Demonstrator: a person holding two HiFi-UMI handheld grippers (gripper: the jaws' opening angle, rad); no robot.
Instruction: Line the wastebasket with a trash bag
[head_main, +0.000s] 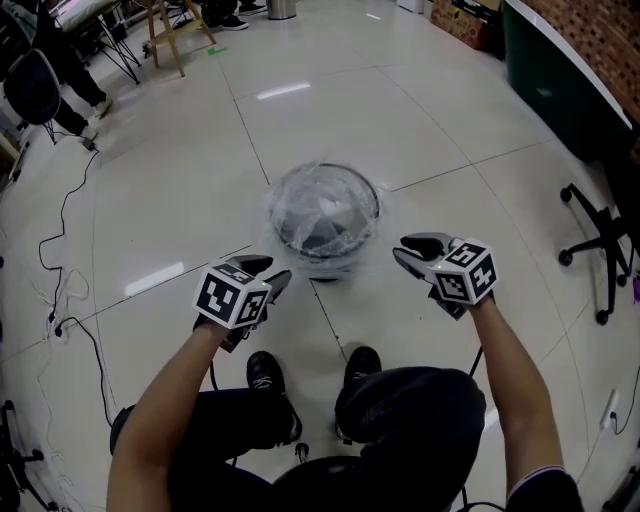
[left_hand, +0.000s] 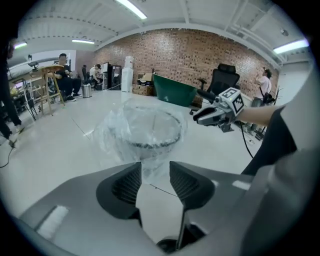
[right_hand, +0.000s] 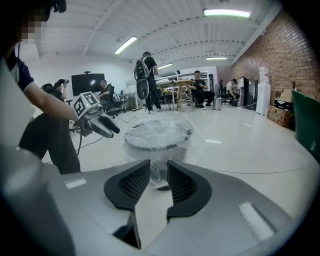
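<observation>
A round wire wastebasket (head_main: 325, 218) stands on the tiled floor, with a clear trash bag (head_main: 300, 200) draped inside it and crumpled over its rim. My left gripper (head_main: 268, 273) hovers just left of the basket and nearer to me; its jaws stand apart with nothing between them. My right gripper (head_main: 413, 252) hovers at the basket's right, also open and empty. In the left gripper view the left gripper (left_hand: 155, 167) points at the bagged basket (left_hand: 150, 131), with the right gripper (left_hand: 207, 115) beyond. The right gripper view shows the right gripper (right_hand: 158, 167), the basket (right_hand: 157, 136) and the left gripper (right_hand: 107, 126).
A black office chair (head_main: 600, 245) stands at the right, and a dark green counter (head_main: 560, 70) lies beyond it. Cables (head_main: 60, 250) run over the floor at the left. A wooden stool (head_main: 175, 35) and several people are far back. My shoes (head_main: 265, 370) rest close to the basket.
</observation>
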